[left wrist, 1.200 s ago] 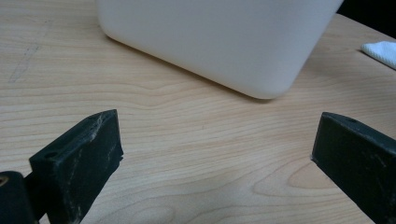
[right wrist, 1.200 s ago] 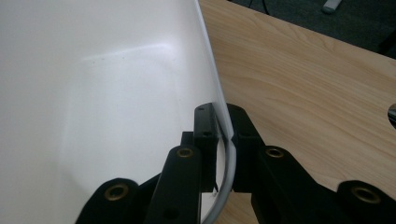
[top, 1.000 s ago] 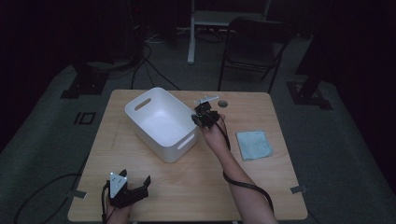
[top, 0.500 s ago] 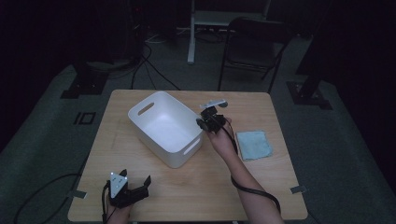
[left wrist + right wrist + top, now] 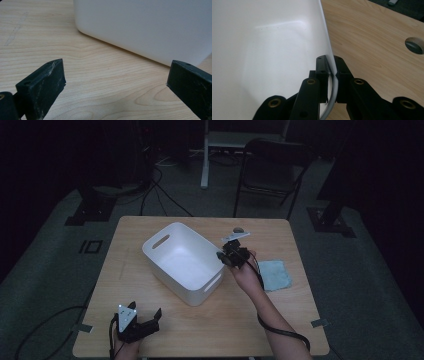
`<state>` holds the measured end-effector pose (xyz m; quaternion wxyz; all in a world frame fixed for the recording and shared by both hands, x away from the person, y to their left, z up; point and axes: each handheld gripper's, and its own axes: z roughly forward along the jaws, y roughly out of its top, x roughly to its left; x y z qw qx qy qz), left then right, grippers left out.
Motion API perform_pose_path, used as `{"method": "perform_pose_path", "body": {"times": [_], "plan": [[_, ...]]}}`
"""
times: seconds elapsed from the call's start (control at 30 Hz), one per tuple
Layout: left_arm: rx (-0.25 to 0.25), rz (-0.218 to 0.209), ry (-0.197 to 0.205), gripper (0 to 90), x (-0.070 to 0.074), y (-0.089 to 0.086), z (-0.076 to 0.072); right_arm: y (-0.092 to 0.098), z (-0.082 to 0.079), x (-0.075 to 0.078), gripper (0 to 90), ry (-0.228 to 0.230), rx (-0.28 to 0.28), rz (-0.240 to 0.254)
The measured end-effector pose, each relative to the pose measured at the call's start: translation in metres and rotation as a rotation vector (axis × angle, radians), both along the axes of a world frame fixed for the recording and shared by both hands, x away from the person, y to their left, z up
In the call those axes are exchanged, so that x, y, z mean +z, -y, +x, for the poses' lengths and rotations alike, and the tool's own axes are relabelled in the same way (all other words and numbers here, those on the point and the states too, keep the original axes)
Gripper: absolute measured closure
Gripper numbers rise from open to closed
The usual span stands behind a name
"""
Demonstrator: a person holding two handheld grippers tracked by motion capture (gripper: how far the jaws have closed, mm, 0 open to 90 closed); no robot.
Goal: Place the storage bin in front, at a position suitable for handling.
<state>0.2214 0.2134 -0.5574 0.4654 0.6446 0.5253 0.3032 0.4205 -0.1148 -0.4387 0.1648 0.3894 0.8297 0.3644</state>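
A white plastic bin (image 5: 172,282) with handle slots stands slantwise in the middle of the wooden table (image 5: 310,320). My right gripper (image 5: 227,257) is at the bin's right-hand rim. In the right gripper view its jaws (image 5: 331,61) are shut on the thin rim, one inside the bin (image 5: 267,50) and one outside. My left gripper (image 5: 146,311) rests near the table's front left corner. Its jaws (image 5: 116,75) stand wide open with nothing between them, facing the bin's outer wall (image 5: 145,25) a short way off.
A light blue cloth (image 5: 274,275) lies flat on the table to the right of my right hand. A round cable hole (image 5: 239,229) sits in the tabletop behind the bin (image 5: 415,45). A folding chair (image 5: 272,165) stands beyond the far edge.
My right gripper has slid to the right and slightly toward the near edge, and the bin has moved with it. The left gripper has stayed where it was.
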Motion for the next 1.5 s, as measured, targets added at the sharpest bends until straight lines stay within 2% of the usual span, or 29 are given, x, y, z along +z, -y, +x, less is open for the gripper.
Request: {"method": "perform_pose_path", "body": {"times": [0.2,0.43,0.5,0.6,0.8,1.3,1.5], "plan": [[0.002,-0.014,-0.002,1.6,0.000,-0.001,0.001,0.011,-0.007,0.000,84.0,0.000,0.016,-0.008],[0.001,-0.009,0.001,1.6,0.000,-0.001,0.000,0.028,-0.016,0.000,83.8,-0.006,0.034,-0.009],[0.000,-0.009,0.002,1.6,0.000,-0.001,0.000,0.031,-0.019,0.001,83.8,-0.001,0.040,-0.026],[-0.006,0.003,-0.004,1.6,0.000,0.001,0.000,0.036,-0.024,0.000,83.7,-0.003,0.044,-0.023],[-0.020,0.047,0.010,1.6,0.000,0.006,-0.001,0.048,-0.033,-0.001,83.4,-0.010,0.049,0.008],[-0.032,0.094,0.022,1.6,0.000,0.010,-0.002,0.071,-0.057,-0.002,83.3,-0.009,0.055,0.017],[-0.031,0.095,0.017,1.6,0.000,0.011,-0.002,0.077,-0.068,-0.003,83.0,-0.008,0.058,0.024]]}}
